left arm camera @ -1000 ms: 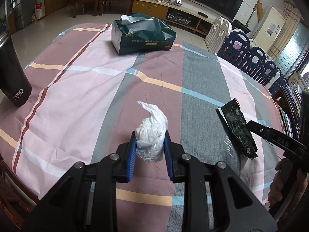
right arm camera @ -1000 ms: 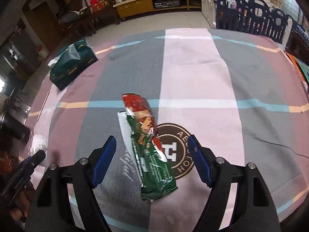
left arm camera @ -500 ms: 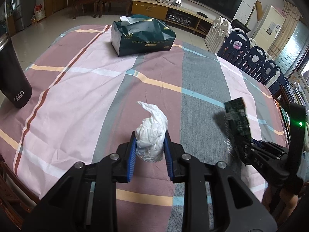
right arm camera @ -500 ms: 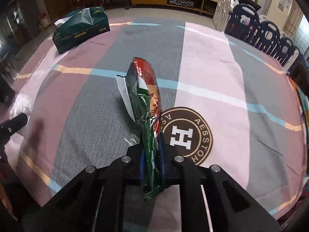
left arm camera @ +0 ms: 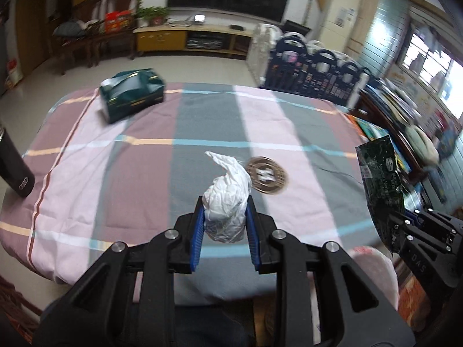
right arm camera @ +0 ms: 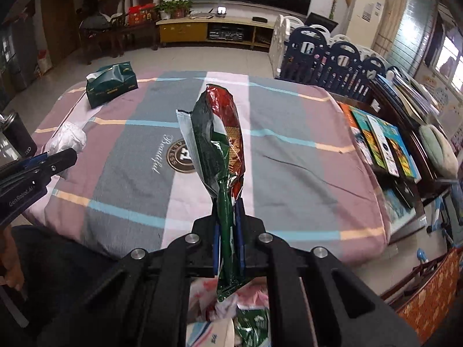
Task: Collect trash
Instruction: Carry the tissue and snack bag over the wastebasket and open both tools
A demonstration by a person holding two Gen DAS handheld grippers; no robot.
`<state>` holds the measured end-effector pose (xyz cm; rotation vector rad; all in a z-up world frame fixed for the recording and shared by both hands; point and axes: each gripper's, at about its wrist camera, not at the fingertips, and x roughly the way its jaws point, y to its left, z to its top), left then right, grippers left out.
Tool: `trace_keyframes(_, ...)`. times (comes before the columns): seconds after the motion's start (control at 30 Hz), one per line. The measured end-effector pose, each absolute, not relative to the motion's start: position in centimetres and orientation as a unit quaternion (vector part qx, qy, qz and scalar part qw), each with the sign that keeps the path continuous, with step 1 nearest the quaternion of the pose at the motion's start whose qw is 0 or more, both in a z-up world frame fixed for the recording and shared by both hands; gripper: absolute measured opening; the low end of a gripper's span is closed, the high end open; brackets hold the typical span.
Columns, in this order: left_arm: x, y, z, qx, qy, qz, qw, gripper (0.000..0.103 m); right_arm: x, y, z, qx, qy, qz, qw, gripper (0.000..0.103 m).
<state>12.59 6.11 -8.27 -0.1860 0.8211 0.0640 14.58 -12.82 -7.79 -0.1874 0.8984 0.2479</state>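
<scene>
Gripping a crumpled tissue (left arm camera: 227, 202), the left gripper (left arm camera: 222, 228) hangs above the table's (right arm camera: 289, 179) near edge; the right gripper (right arm camera: 228, 237), nearer the trash bag (right arm camera: 231, 318) directly below, pinches an upright snack wrapper (right arm camera: 220, 144).

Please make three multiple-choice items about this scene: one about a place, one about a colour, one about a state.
1. Where does the tissue pack lie?
A. on the tablecloth's far left part
B. on the floor
C. in the right gripper

2. What colour are the left gripper's pads?
A. red
B. blue
C. yellow

3. What is the state of the right gripper?
A. open and empty
B. shut on the snack wrapper
C. shut on the crumpled tissue

Answers: 1 A, it rests on the tablecloth; 2 B, blue pads flank the tissue; 3 B, the wrapper is pinched between its pads.
</scene>
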Motion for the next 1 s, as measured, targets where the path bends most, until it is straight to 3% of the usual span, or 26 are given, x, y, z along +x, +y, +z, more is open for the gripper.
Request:
trace_keyframes(0.47, 4.5, -8.9, -5.9, -0.024, 0.419, -0.143, 0.896, 0.027, 2.6, -25.2, -5.4, -0.004, 0.468, 0.068, 0.881, 0.011)
trace_keyframes(0.67, 4.3, -11.7, -8.2, -0.012, 0.454, -0.152, 0.878, 0.027, 0.4, -27.2, -8.5, 0.024, 0.506, 0.053, 0.86, 0.011)
trace_keyframes(1.0, 4.5, -15.0, -11.3, 0.021, 0.487, -0.179, 0.855, 0.027, 0.5, -28.3, -8.8, 0.037, 0.504, 0.038, 0.862, 0.011)
